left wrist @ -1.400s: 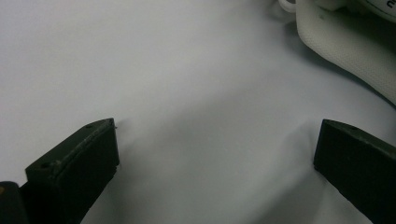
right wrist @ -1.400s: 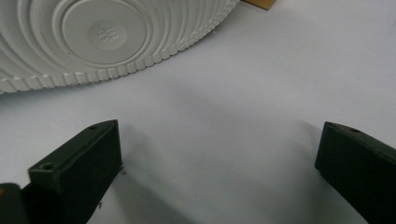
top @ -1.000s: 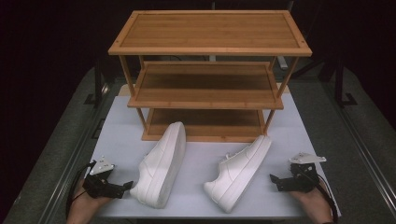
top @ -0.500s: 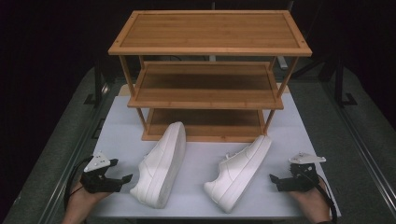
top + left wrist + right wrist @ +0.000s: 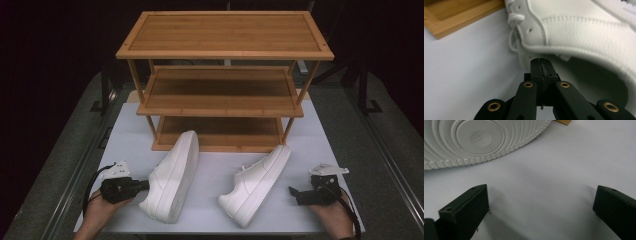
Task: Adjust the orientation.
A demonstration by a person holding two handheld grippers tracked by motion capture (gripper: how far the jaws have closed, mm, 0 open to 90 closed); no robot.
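Note:
Two white sneakers lie on their sides on the white mat [image 5: 320, 150] in front of a three-tier wooden shoe rack [image 5: 225, 52]. My left gripper [image 5: 145, 185] points at the heel side of the left sneaker [image 5: 172, 172]. Its jaws have just been closing and now stand shut, tips pressed together [image 5: 541, 65] with nothing visible between them, just short of that sneaker's collar [image 5: 579, 30]. The right gripper [image 5: 292, 192] rests on the mat, open [image 5: 541, 195], facing the ribbed sole [image 5: 481, 137] of the right sneaker [image 5: 257, 180] without touching it.
The rack's lowest shelf [image 5: 220, 135] sits just behind the sneakers' toes. Grey table surface and dark rails [image 5: 75, 175] flank the mat. A hand holds each gripper at the near edge.
The left gripper has shifted a little away from the near edge, and its jaws have closed. The right gripper and both sneakers have stayed put.

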